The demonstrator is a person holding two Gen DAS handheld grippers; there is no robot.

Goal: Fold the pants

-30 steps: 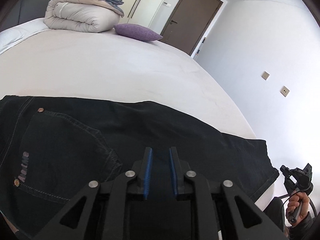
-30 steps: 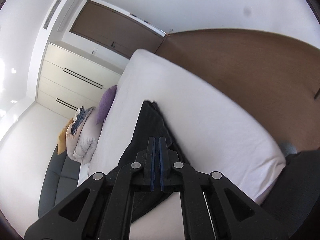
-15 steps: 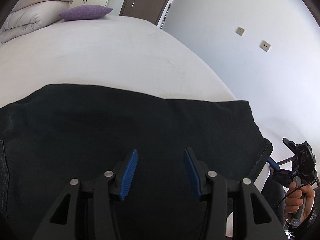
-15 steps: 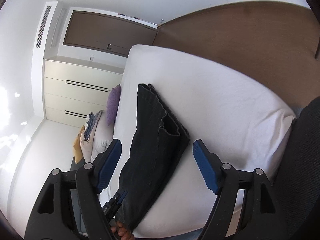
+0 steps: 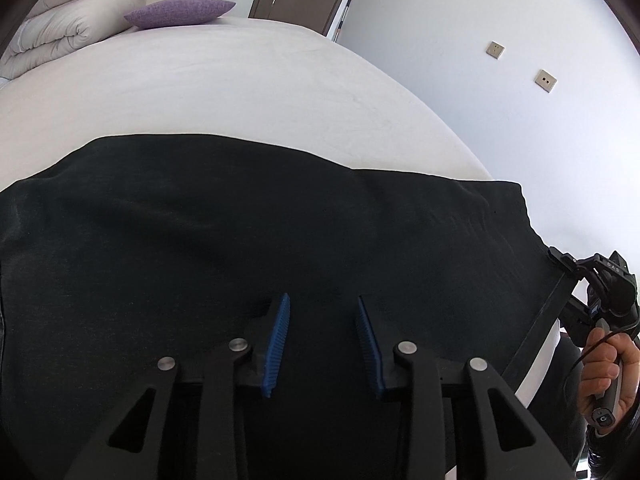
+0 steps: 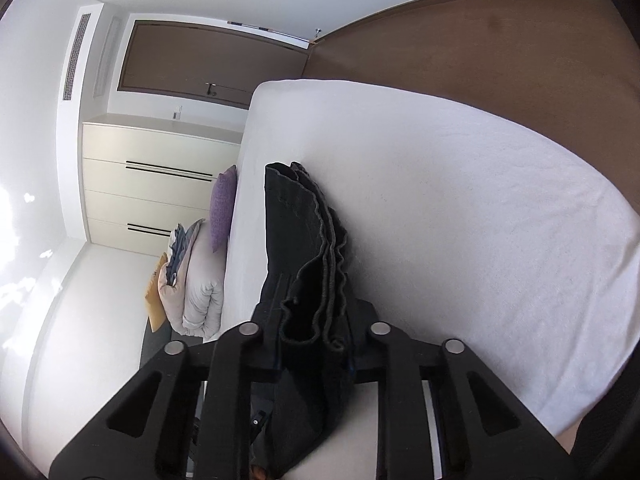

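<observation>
Black pants (image 5: 240, 240) lie flat across the white bed (image 5: 240, 80), with the leg ends at the right. My left gripper (image 5: 322, 300) hovers low over the near part of the leg. Its blue pads stand apart and its jaws are closing, with only flat cloth beneath them. In the right wrist view the layered hem end of the pants (image 6: 292, 220) runs between the fingers of my right gripper (image 6: 316, 320). Those jaws are closing on the hem and the cloth hides the pads. From the left wrist view the right gripper (image 5: 560, 260) sits at the hem corner by the bed's edge.
A folded duvet (image 5: 60, 28) and a purple pillow (image 5: 180, 12) lie at the far end of the bed. A person's hand (image 5: 604, 372) holds the right gripper's handle beyond the bed's edge. A cream wardrobe (image 6: 152, 184) and wooden floor (image 6: 480, 48) lie beyond the bed (image 6: 440, 200).
My left gripper slid right along the pants, from the pocket end to the leg; its jaws widened, then narrowed. My right gripper opened wide, dropped onto the hem and closed around it.
</observation>
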